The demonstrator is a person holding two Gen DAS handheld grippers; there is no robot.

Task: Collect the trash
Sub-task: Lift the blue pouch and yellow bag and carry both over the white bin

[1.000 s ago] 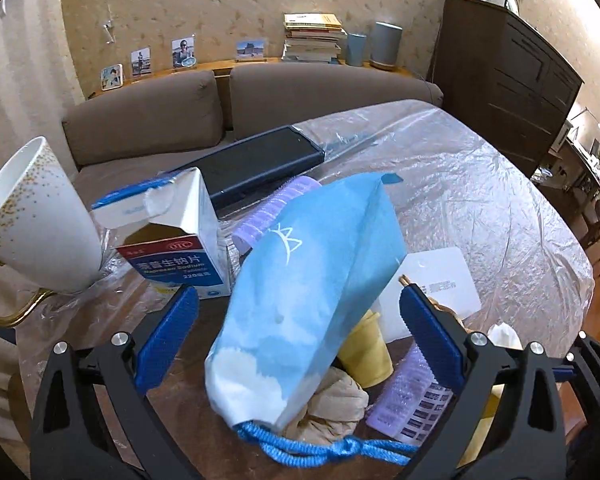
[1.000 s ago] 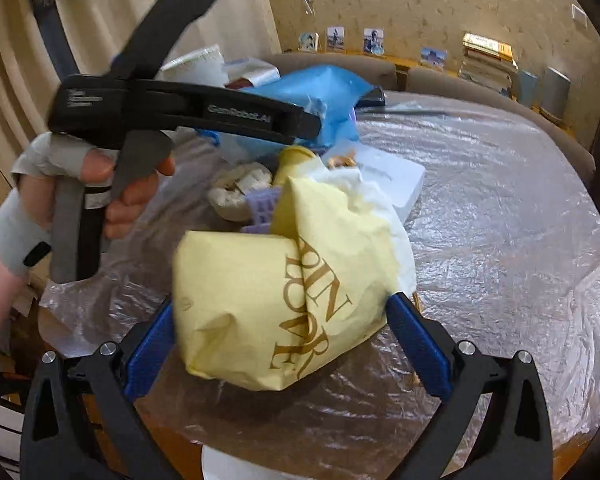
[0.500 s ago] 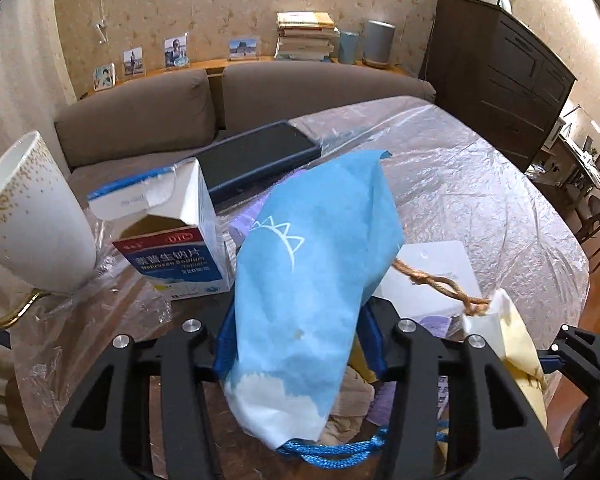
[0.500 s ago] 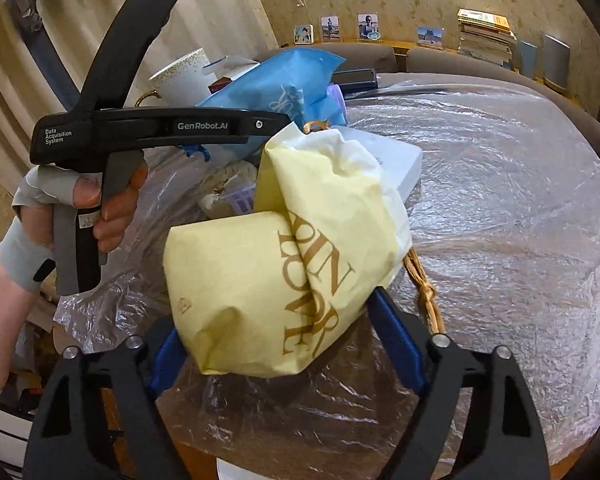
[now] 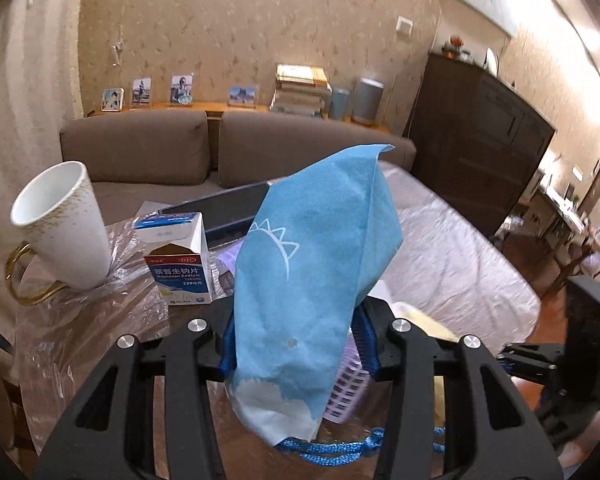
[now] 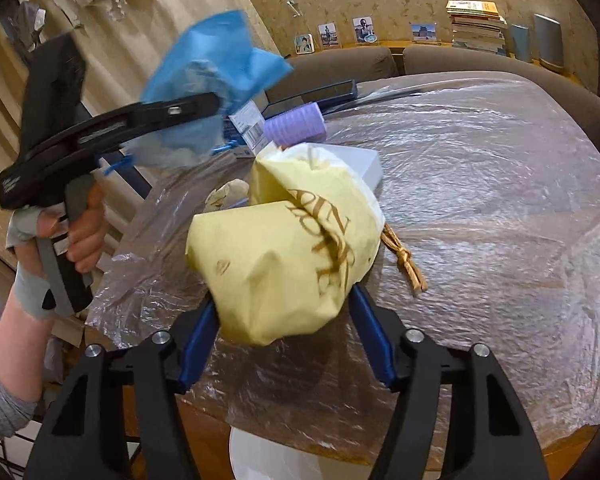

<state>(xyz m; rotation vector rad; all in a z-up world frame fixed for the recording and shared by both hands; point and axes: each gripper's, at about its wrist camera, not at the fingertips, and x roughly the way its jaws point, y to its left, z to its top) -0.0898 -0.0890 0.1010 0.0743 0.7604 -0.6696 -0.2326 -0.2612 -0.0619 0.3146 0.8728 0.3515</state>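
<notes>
Trash here means two crumpled paper bags, and both are already picked up; the rest lies uncollected on the plastic-covered round worktop point(image 6: 500, 184).

On the left, the left gripper point(image 5: 296, 344) is clamped on the light-blue paper bag with a white sun print and blue cord handle point(image 5: 312, 280), which stands upright between the blue pads, creased and flattened, its cord dangling below. In the right wrist view it hangs clear above the worktop. Left of it stand a white cone-shaped mug with gold handle point(image 5: 60, 236) and an opened white-and-blue tablet box point(image 5: 180, 260), probably trash as well.

In the middle, a crumpled beige paper wad point(image 6: 226, 196) and a ribbed lilac plastic roll point(image 6: 296, 126) rest on the worktop, near a flat white box point(image 6: 368, 166); the wad at least seems left to gather.

On the right, the right gripper point(image 6: 288, 340) is closed on the pale-yellow paper bag with gold lettering and a twisted brown cord handle point(image 6: 284, 268), bunched into a lump, its cord trailing onto the plastic sheet. No bin is visible, so dropping both bags somewhere remains to be done.
</notes>
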